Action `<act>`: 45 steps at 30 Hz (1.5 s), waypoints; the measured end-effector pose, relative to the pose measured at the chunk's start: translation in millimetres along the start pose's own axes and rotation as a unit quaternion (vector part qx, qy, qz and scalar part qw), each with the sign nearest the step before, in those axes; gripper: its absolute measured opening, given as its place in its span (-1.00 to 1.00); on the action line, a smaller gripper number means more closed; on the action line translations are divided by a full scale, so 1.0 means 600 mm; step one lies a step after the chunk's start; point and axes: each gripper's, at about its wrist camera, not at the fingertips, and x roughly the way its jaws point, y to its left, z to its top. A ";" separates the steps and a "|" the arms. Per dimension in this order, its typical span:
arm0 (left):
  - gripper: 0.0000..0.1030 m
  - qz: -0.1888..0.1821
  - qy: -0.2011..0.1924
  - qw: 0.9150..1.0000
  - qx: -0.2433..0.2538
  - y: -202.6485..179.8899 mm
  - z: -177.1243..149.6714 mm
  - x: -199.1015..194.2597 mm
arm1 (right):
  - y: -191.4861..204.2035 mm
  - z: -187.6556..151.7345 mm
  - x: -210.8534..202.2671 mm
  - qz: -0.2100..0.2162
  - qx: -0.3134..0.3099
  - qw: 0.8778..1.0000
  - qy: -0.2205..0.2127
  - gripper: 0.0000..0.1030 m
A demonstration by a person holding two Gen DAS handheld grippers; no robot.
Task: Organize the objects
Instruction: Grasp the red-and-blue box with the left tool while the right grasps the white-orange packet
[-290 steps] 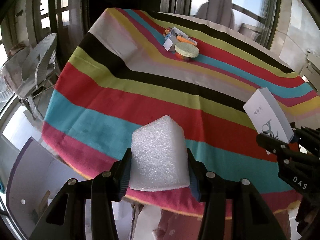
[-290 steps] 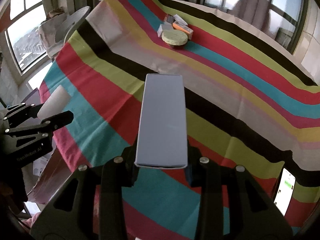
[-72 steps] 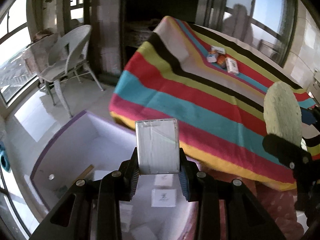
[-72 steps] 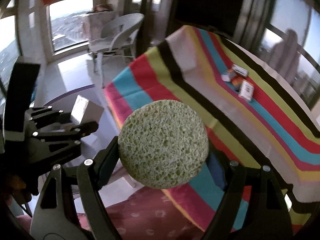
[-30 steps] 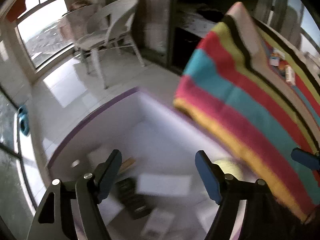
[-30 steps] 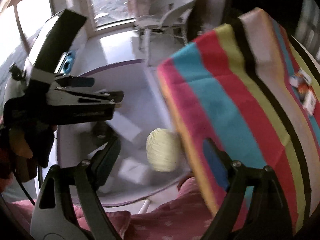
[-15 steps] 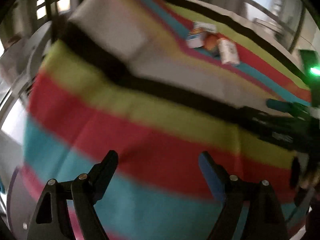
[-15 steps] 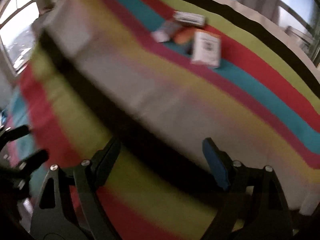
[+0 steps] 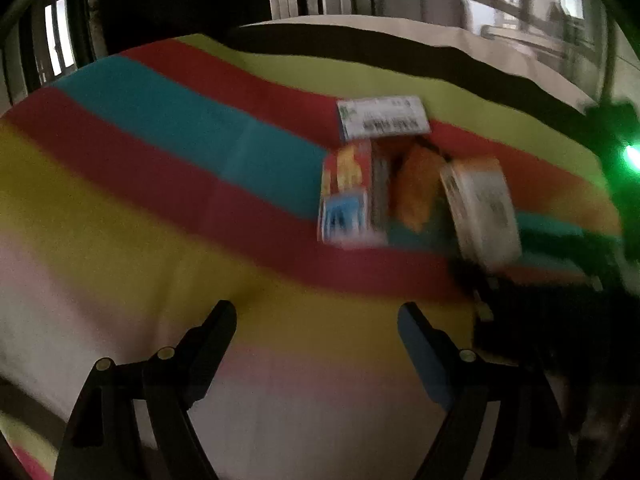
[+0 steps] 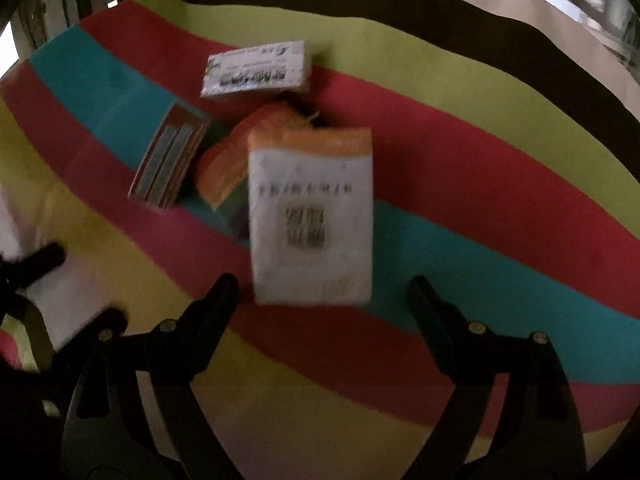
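**Your two empty grippers hang over the last packets on the striped cloth**

The striped cloth (image 10: 460,184) fills both views, its bands running left to right, blurred throughout. On its far middle sits a tight cluster of four items: nearest you, the white box with the orange top (image 10: 310,216); touching its left edge, an orange packet (image 10: 228,172); left of that, a red and blue carton (image 10: 170,158) lying flat; farthest off, a white printed box (image 10: 256,70). Your right gripper (image 10: 322,300), jaws opening, holds nothing, the orange-topped box just beyond its tips. Your left gripper (image 9: 316,322) stands released and empty over the yellow band, near and left of the cluster.
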 end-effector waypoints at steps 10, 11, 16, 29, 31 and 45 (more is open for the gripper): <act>0.63 0.010 -0.003 1.000 0.001 -0.021 0.038 0.042 | -0.037 0.007 -0.009 0.013 0.062 0.998 -0.022 0.12; 0.63 0.014 -0.002 1.000 -0.001 -0.021 0.040 0.043 | -0.038 0.008 -0.009 0.012 0.065 0.998 -0.023 0.12; 0.63 0.028 0.014 1.000 -0.006 -0.019 0.048 0.055 | -0.020 0.014 -0.004 -0.015 0.051 0.998 -0.014 0.12; 0.63 0.075 0.018 0.997 0.019 -0.034 0.060 0.058 | 0.002 0.023 -0.005 -0.040 0.043 0.998 -0.009 0.11; 0.59 0.069 0.010 0.997 0.024 -0.035 0.063 0.054 | 0.005 0.024 -0.005 -0.042 0.043 0.998 -0.009 0.11; -0.26 -0.002 -0.003 1.000 0.001 -0.014 0.022 -0.005 | 0.012 0.027 -0.010 -0.045 0.041 0.998 -0.009 0.11</act>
